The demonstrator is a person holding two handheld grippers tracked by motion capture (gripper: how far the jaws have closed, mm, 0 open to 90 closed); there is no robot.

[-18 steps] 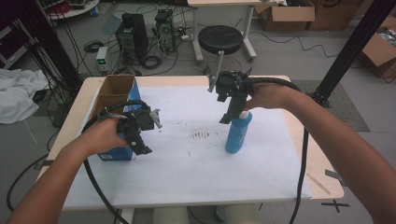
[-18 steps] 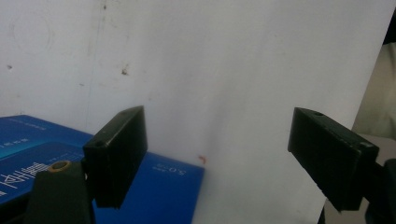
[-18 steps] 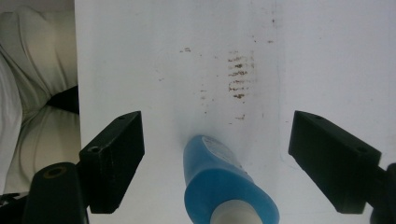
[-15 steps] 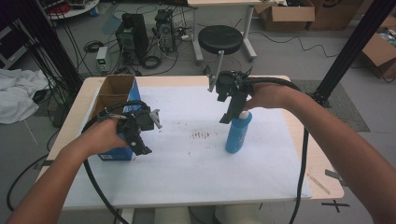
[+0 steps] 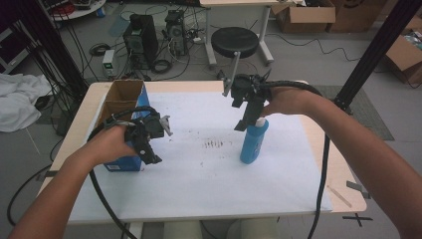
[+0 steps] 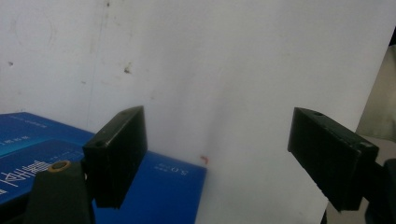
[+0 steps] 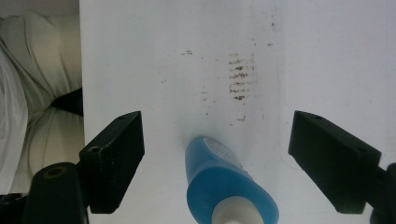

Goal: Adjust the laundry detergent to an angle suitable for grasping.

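A blue bottle [image 5: 253,143] with a white cap stands upright on the white table [image 5: 209,189], right of the middle. My right gripper [image 5: 250,119] hangs right above its cap, pointing down. In the right gripper view the bottle [image 7: 228,186] sits low between the open jaws of this gripper [image 7: 217,140], and neither pad touches it. A blue box [image 5: 122,102] with an open cardboard top stands at the table's left. My left gripper [image 5: 151,149] hovers at the box's near right corner. Its jaws [image 6: 217,140] stand wide open over bare table, with the box's blue face [image 6: 163,179] below the left jaw.
Dark smudges [image 5: 215,144] mark the table's middle. Beyond the far edge are a black stool [image 5: 235,42], computer towers [image 5: 142,32] and cables on the floor. A black post [image 5: 370,55] rises at the right, cardboard boxes [image 5: 306,15] sit behind, and a white cloth [image 5: 20,107] lies left.
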